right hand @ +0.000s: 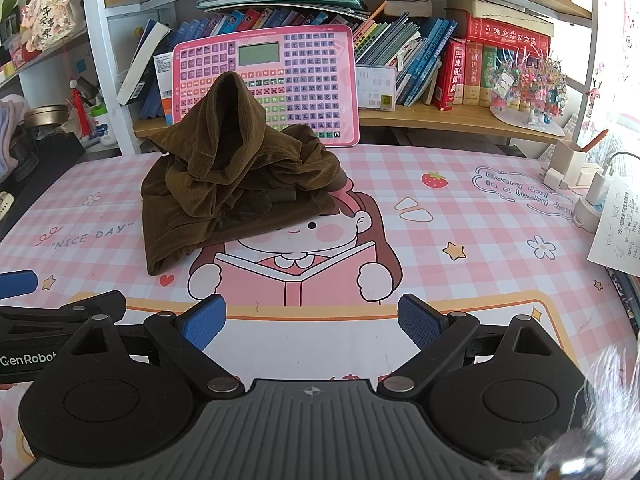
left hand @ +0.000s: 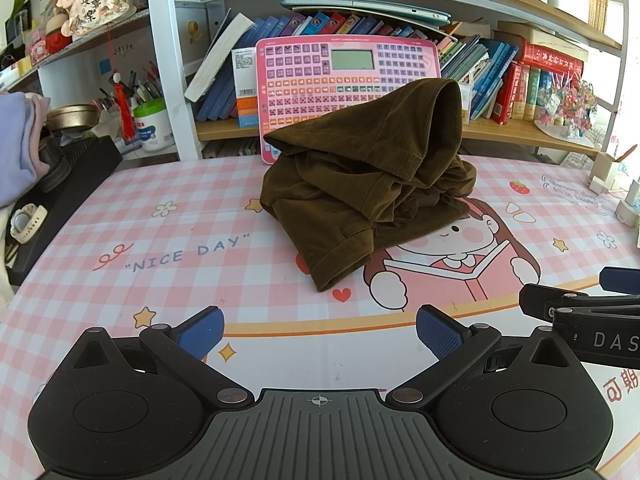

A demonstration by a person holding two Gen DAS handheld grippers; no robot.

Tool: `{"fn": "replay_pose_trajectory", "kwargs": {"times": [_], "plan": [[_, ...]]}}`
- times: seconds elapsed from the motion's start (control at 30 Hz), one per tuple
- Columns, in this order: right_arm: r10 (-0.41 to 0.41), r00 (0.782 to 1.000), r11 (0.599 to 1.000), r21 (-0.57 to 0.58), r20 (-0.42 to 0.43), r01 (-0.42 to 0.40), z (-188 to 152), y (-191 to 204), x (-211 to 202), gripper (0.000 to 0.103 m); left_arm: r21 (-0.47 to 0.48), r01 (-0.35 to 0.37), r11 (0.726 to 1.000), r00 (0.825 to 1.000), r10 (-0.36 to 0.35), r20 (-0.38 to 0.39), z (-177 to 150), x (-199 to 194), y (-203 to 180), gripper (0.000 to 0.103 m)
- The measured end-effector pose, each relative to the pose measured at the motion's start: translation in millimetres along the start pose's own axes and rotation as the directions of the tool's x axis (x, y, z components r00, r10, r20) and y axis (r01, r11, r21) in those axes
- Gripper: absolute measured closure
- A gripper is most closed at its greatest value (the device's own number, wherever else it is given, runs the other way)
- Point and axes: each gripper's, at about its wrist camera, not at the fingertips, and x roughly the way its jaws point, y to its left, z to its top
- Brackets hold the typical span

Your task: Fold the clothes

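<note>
A dark brown corduroy garment (left hand: 368, 184) lies crumpled in a heap on the pink checked desk mat (left hand: 160, 248), with one part standing up in a peak. It also shows in the right wrist view (right hand: 236, 184), left of centre. My left gripper (left hand: 320, 332) is open and empty, low over the mat, a short way in front of the heap. My right gripper (right hand: 312, 322) is open and empty, level with the left one and to its right. Each gripper shows at the edge of the other's view.
A pink toy keyboard tablet (left hand: 344, 80) leans on the bookshelf behind the heap. Folded pastel clothes (left hand: 20, 144), a watch (left hand: 28, 220) and a black box sit at the left. Chargers (right hand: 592, 196), a pen holder and paper sit at the right edge.
</note>
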Motion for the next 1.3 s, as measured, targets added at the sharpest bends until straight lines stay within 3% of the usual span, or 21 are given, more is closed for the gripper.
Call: {"fn": "replay_pose_trajectory", "kwargs": {"times": [0.7, 1.3], "plan": [[0.006, 1.0, 1.0, -0.007, 0.011, -0.006, 1, 0, -1, 0.008, -0.006, -0.008, 1.0, 1.0, 0.008, 0.009, 2, -2, 1, 0.0], [0.011, 0.999, 0.999, 0.041, -0.051, -0.009, -6, -8, 17, 0.008, 0.027, 0.01, 1.0, 0.999, -0.009, -0.051, 1, 14, -4, 0.0]]}}
